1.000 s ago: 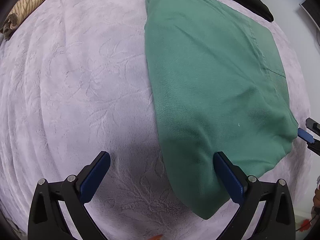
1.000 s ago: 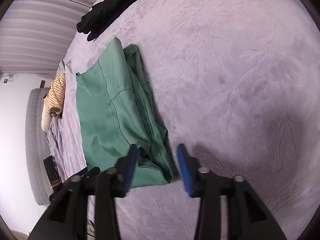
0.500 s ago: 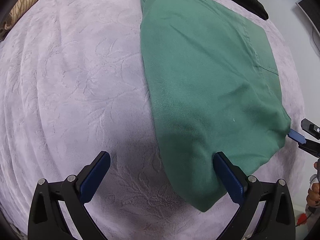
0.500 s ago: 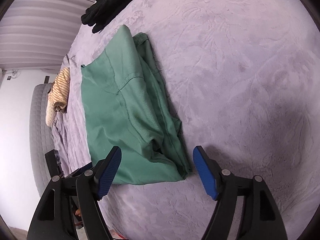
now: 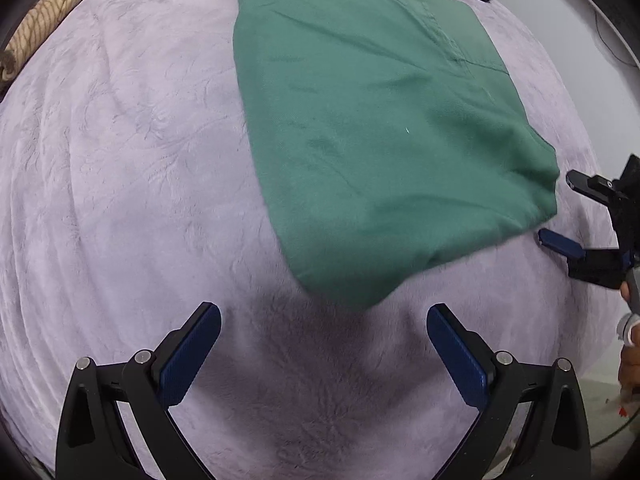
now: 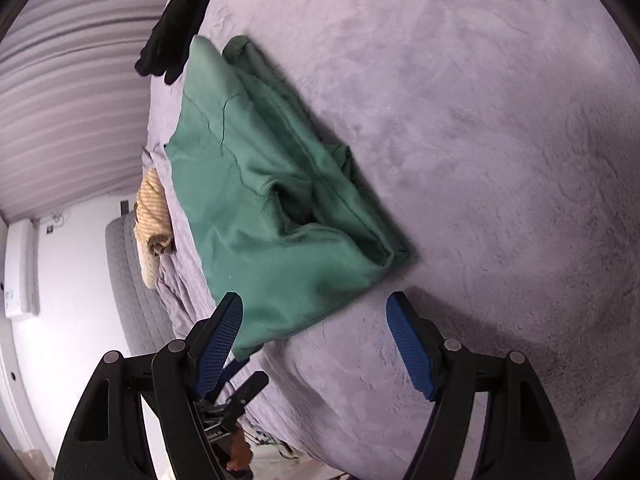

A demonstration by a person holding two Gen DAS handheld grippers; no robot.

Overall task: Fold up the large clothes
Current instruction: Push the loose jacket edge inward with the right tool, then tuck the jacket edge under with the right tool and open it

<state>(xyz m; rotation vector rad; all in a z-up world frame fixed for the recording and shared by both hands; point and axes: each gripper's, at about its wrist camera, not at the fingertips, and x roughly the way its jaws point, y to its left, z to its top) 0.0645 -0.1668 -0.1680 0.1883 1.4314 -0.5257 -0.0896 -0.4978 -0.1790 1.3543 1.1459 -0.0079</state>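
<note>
A green garment (image 5: 380, 128), folded into a long flat shape, lies on the lilac fleece blanket (image 5: 120, 184). My left gripper (image 5: 322, 320) is open just short of its near corner, with only blanket between the fingers. In the right wrist view the same garment (image 6: 280, 200) shows its layered open end. My right gripper (image 6: 314, 308) is open at that end, the cloth's edge reaching in between the fingers without being pressed. The right gripper (image 5: 564, 216) also shows beside the garment's right corner.
A black garment (image 6: 176, 32) lies at the far end of the green one. A tan striped cloth (image 6: 152, 208) sits near the blanket's edge, beside a grey quilted mattress (image 6: 128, 280). A person's hand (image 5: 630, 356) is at the right edge.
The left gripper has drawn back off the garment's near edge. The right gripper's jaws have spread wider, and it has rolled and sunk toward the garment's end.
</note>
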